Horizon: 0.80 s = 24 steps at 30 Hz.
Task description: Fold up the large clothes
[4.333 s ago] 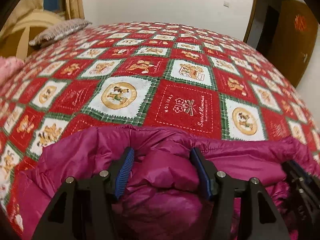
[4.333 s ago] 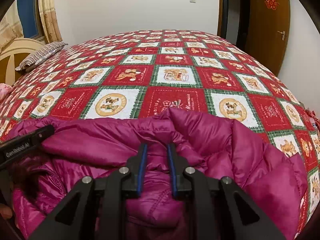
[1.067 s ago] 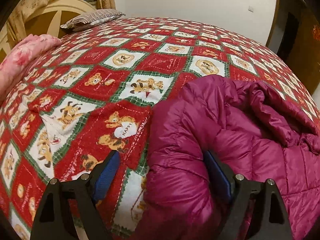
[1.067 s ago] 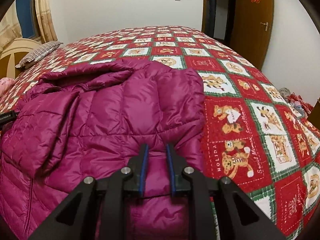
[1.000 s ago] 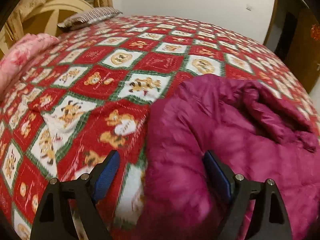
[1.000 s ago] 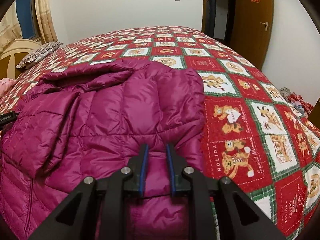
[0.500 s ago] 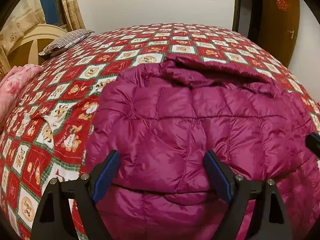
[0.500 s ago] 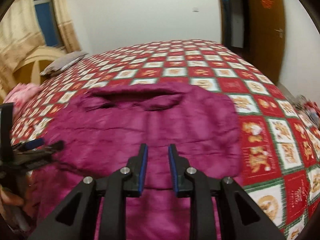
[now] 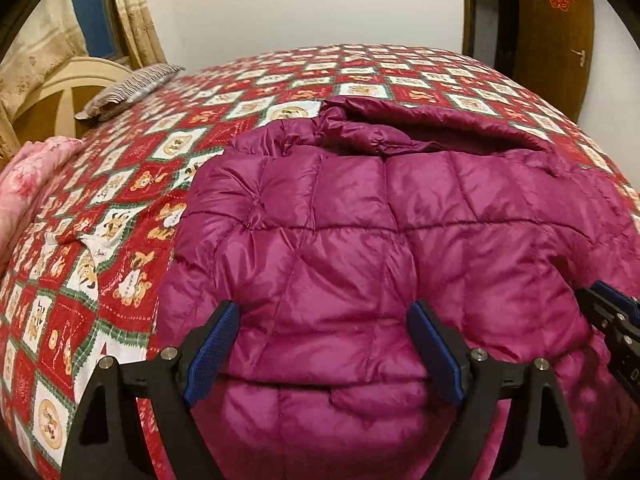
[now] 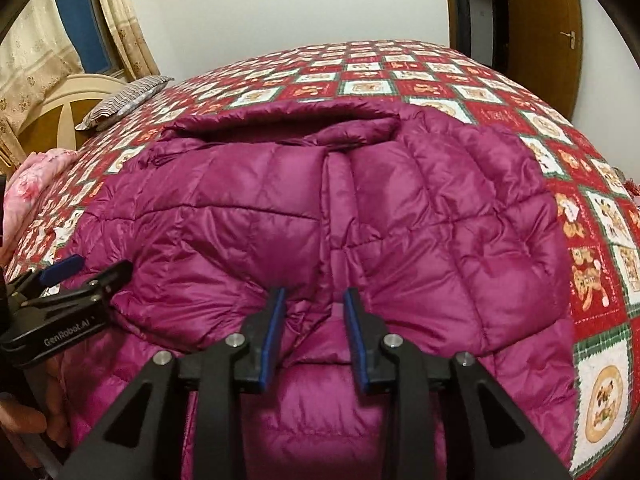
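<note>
Both grippers hover over the near folded edge of the magenta jacket on the bed, collar far: left gripper jaws wide, right gripper jaws narrow, opening, fabric between.

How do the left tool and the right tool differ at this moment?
The left tool stands wide open over the jacket; the right tool has a narrow gap and its jaws are opening. A broad bulge of jacket lies between the left pads, only a thin fold between the right pads. Both have blue pads.
</note>
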Each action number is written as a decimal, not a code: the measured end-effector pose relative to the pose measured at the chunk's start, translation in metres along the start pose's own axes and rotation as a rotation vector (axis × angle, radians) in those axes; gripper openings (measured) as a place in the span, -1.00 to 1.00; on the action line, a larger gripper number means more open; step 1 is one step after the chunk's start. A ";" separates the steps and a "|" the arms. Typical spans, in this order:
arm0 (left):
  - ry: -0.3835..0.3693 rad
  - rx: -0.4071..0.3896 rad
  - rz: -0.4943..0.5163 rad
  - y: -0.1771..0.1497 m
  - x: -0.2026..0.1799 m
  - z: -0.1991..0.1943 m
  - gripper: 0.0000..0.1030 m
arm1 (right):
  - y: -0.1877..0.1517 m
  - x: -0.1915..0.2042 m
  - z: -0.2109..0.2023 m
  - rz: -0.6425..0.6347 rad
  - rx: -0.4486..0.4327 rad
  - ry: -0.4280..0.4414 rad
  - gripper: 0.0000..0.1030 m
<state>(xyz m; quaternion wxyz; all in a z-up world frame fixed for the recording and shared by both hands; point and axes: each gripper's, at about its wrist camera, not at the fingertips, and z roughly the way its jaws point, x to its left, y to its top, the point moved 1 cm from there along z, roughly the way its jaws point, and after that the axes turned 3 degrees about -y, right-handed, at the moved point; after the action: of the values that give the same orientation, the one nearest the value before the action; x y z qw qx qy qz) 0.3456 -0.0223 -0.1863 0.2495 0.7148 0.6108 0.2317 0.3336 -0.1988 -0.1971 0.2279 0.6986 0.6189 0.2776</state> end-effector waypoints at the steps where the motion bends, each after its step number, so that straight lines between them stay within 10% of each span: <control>1: -0.030 0.001 -0.007 -0.002 0.003 -0.007 0.68 | 0.000 0.000 -0.005 0.003 0.001 -0.007 -0.25; 6: -0.225 -0.003 -0.053 -0.021 0.037 -0.061 0.68 | -0.014 -0.018 -0.075 0.064 -0.045 0.078 -0.08; 11: -0.287 -0.080 -0.026 -0.071 0.084 -0.132 0.68 | -0.053 -0.041 -0.170 0.037 -0.157 0.017 0.51; 24: -0.417 0.009 -0.222 -0.211 0.145 -0.171 0.68 | -0.184 -0.104 -0.212 0.213 0.033 -0.011 0.53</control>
<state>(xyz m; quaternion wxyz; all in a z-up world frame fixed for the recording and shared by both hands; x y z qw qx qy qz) 0.0984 0.1608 -0.1858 0.3911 0.6767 0.6220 0.0476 0.0477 -0.2830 -0.1725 0.1888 0.7657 0.5443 0.2859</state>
